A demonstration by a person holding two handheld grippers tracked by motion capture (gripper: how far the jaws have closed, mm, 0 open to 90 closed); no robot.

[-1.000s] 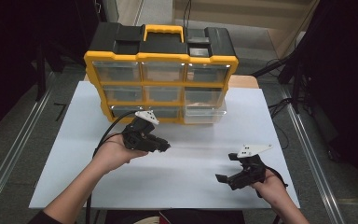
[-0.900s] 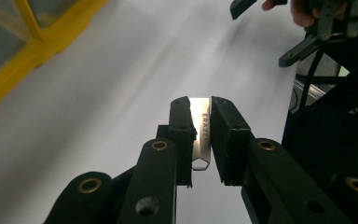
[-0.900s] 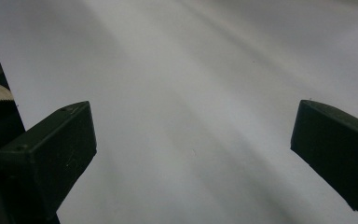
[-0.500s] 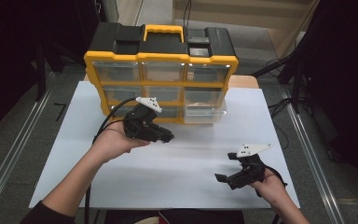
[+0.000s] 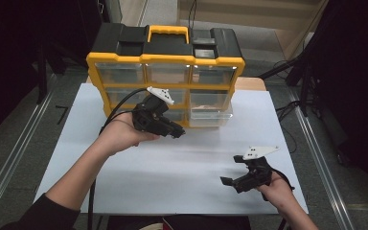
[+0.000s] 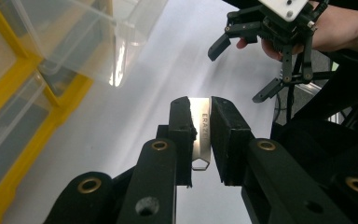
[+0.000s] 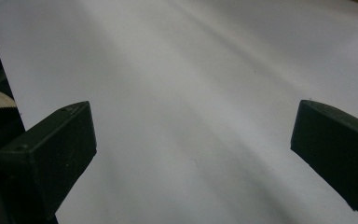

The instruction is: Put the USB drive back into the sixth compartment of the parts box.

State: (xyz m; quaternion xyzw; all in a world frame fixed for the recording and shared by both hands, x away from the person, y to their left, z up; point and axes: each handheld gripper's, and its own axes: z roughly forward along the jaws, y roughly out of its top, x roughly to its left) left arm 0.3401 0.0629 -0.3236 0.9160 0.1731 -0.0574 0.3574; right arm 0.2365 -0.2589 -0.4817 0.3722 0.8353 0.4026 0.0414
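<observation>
My left gripper (image 5: 177, 133) hovers above the white table sheet, just in front of the organizer's bottom row of drawers. In the left gripper view its jaws (image 6: 200, 105) are shut on a small flat silver metal piece (image 6: 201, 135) with lettering on it. A yellow and black drawer organizer (image 5: 165, 62) stands at the back of the sheet. Its lower right clear drawer (image 5: 211, 114) is pulled out a little. My right gripper (image 5: 231, 170) sits low near the front right of the sheet, open, with nothing between its jaws (image 7: 193, 135).
The white sheet (image 5: 182, 163) covers the table between the two grippers. The pulled-out clear drawer (image 6: 74, 42) lies close to the left gripper's left side. The right gripper (image 6: 240, 70) and its hand are in the left gripper view, farther off. Dark floor and metal rails flank the table.
The left gripper has moved away from the person and slightly right, closer to the organizer's lower drawers, still holding the metal piece. The right gripper has stayed put.
</observation>
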